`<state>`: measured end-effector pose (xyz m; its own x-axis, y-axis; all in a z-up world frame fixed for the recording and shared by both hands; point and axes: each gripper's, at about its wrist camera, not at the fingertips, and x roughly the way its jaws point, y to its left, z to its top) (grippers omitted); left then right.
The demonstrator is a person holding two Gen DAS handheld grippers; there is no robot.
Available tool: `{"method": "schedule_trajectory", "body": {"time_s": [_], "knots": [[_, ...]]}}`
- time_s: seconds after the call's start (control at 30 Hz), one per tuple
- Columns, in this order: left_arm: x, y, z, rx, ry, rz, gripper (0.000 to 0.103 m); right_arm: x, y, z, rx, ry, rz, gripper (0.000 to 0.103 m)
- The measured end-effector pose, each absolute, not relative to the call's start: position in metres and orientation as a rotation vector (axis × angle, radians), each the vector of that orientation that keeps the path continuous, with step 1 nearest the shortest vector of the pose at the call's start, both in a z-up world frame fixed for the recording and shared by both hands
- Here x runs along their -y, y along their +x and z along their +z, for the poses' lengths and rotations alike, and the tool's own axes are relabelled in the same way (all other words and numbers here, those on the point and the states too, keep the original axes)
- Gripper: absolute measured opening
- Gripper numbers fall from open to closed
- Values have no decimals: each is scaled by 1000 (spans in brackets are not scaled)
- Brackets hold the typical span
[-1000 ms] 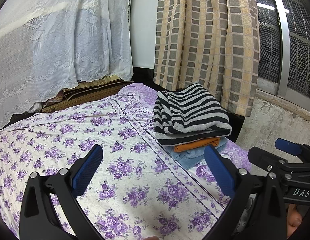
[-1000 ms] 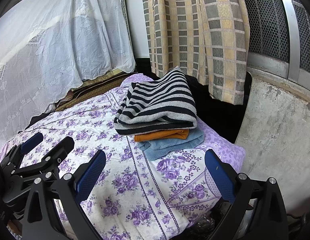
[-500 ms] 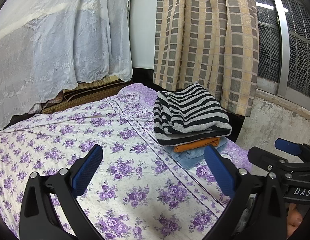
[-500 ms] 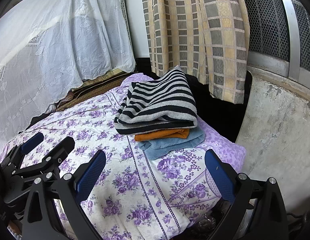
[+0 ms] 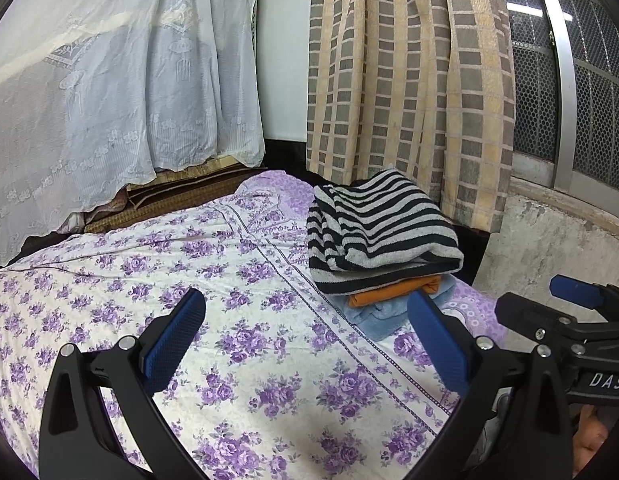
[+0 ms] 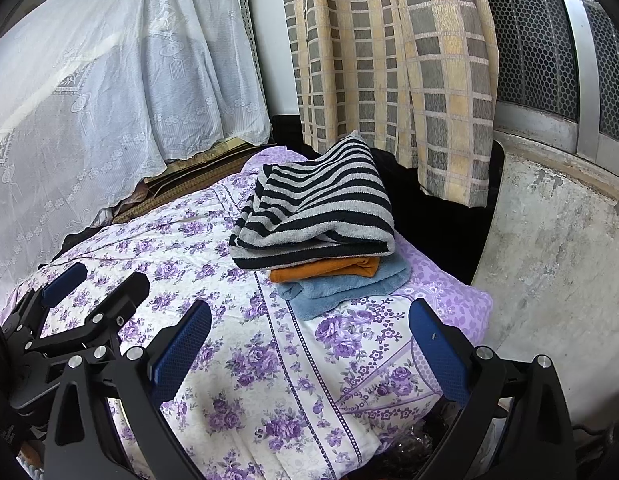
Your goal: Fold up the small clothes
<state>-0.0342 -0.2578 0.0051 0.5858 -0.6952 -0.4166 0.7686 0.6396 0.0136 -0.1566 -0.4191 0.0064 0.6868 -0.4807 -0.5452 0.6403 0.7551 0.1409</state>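
Left tongs (image 5: 305, 336) hover low over the floral bedsheet (image 5: 229, 320), blue pads spread wide, nothing between them. Right tongs (image 6: 309, 344) likewise held apart and empty, level beside their partner. At the bed's far right corner sits the folded stack: striped garment (image 6: 313, 208) on top, orange piece (image 6: 329, 267) under it, blue towel (image 6: 341, 286) at the bottom. Most of both lower pieces is hidden beneath the stripes.

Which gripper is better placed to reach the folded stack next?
Right, probably. The right gripper is open with the stack's striped top piece almost straight ahead; from the open left gripper the stack sits off to its right.
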Motion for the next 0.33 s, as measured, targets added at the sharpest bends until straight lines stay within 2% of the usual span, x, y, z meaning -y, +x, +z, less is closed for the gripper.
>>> {"method": "schedule_trajectory", "body": {"time_s": [0.17, 0.33], "knots": [[258, -30, 3, -457, 179, -880, 98, 416, -158, 6, -506, 336, -640, 99], [258, -30, 3, -446, 184, -870, 98, 415, -159, 7, -506, 338, -640, 99]]}}
